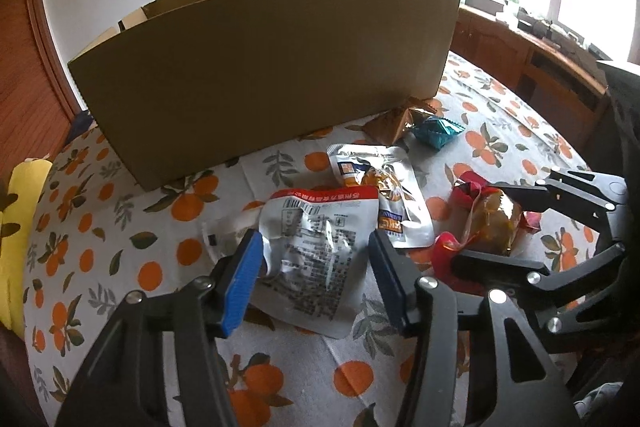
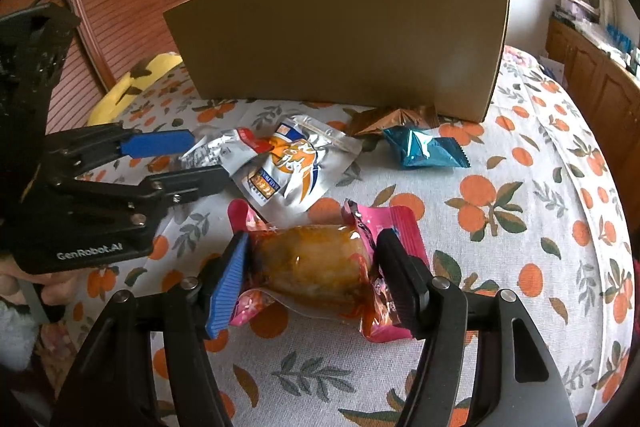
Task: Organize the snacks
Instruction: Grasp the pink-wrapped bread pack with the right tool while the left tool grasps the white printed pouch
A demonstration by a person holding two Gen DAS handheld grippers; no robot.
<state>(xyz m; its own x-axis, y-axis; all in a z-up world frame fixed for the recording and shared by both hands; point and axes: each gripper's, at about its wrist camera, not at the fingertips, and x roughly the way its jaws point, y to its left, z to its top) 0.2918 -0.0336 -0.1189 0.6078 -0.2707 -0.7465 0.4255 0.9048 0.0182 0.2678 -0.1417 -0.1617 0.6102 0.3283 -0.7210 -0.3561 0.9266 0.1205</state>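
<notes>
Both grippers straddle snacks for pickup toward the tall brown cardboard box point(image 1: 260, 75): left gripper point(image 1: 316, 267) jaws spread around the silver foil pouch point(image 1: 316, 243) on the orange-print tabletop point(image 1: 352, 379), right gripper point(image 2: 310, 271) jaws pinching the pink-wrapped pastry packet point(image 2: 316, 263).

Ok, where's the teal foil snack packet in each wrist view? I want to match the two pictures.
Left wrist view: teal packet right of centre, just past the cardboard box's right corner, beside the brown foil packet.
Right wrist view: teal packet right of centre, in front of the box's right end.
Shared landmark: the cardboard box standing behind the snacks.
</notes>
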